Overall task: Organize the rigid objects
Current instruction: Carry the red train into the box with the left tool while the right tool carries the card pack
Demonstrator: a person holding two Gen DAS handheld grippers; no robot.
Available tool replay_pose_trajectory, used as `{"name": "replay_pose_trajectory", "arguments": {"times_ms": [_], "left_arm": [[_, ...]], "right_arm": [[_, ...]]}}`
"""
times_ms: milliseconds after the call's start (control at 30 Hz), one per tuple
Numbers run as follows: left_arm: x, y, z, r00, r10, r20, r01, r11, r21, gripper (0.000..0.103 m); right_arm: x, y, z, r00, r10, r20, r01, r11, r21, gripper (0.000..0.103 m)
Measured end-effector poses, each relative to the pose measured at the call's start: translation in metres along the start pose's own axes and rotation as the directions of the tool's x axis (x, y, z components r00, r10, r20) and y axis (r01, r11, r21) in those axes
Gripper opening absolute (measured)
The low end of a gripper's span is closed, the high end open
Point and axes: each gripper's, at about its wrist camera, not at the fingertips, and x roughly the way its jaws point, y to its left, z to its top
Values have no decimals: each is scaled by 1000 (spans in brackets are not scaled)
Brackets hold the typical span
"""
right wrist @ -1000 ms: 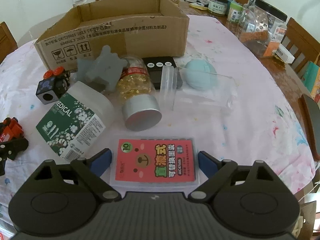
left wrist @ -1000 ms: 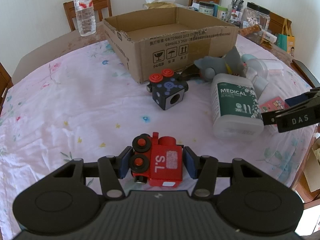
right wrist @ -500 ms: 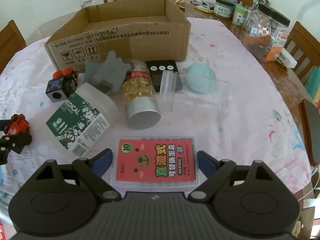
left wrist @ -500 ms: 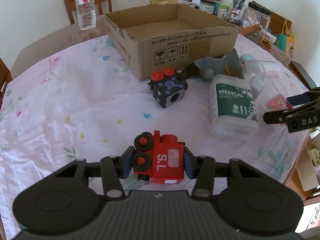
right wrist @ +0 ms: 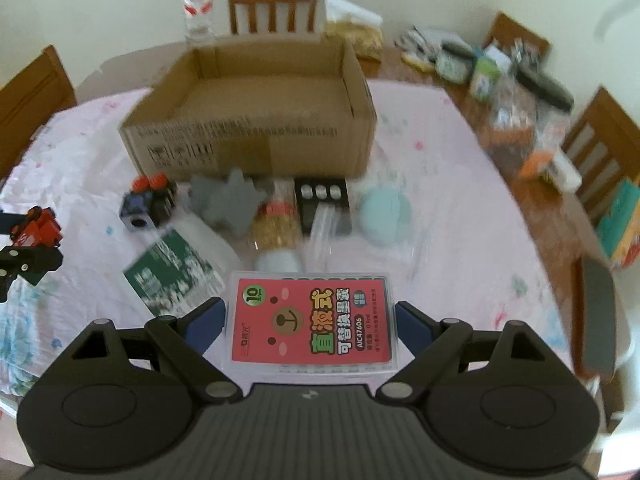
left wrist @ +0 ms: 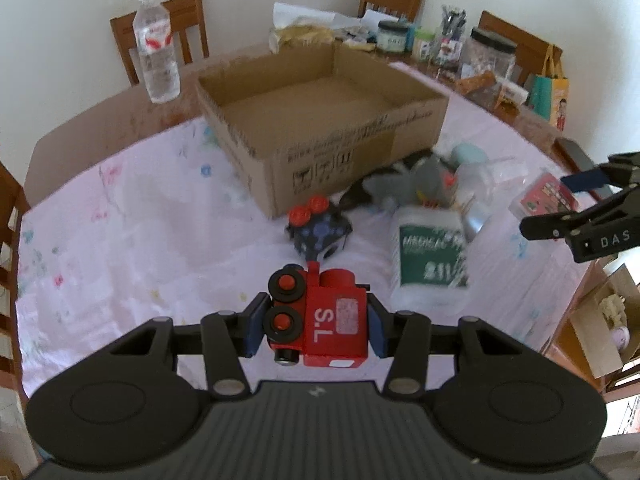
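My left gripper (left wrist: 316, 326) is shut on a red toy train (left wrist: 320, 320) marked "S.L", held above the pink tablecloth. My right gripper (right wrist: 310, 320) is shut on a clear flat case with a red bear label (right wrist: 312, 320), also lifted off the cloth; its pads press both long sides. The same case (left wrist: 544, 196) and right gripper (left wrist: 568, 204) show at the right of the left wrist view. An open cardboard box (left wrist: 320, 120) stands behind, with nothing visible inside it. The train and left gripper (right wrist: 24, 240) appear at the left edge of the right wrist view.
Between me and the box lie a dark toy cube with red knobs (left wrist: 318, 230), a green-labelled white bottle (left wrist: 430, 256), a grey plush (right wrist: 224, 204), a jar of gold beads (right wrist: 276, 232), a black device (right wrist: 320, 196) and a pale blue ball (right wrist: 384, 212). A water bottle (left wrist: 156, 48), jars and chairs stand behind.
Both grippers have risen off the cloth with the train and the case in them, so the table and box look farther away. The left jaws tightened on the train.
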Motion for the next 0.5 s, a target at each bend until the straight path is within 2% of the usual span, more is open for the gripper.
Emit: {"name": "replay_pose_trajectory", "arguments": {"times_ms": [167,500], "left_arm": [[-7,-3,27,999,24,22,-23,999,-39,49],[5,-10,99,985,157,68,-145,977,-154,49]], "right_arm": [[-6,-7,29,997,65,48,-61,995,-85,93],[19,-38,107,968,233,98,-200,942,-268,93]]}}
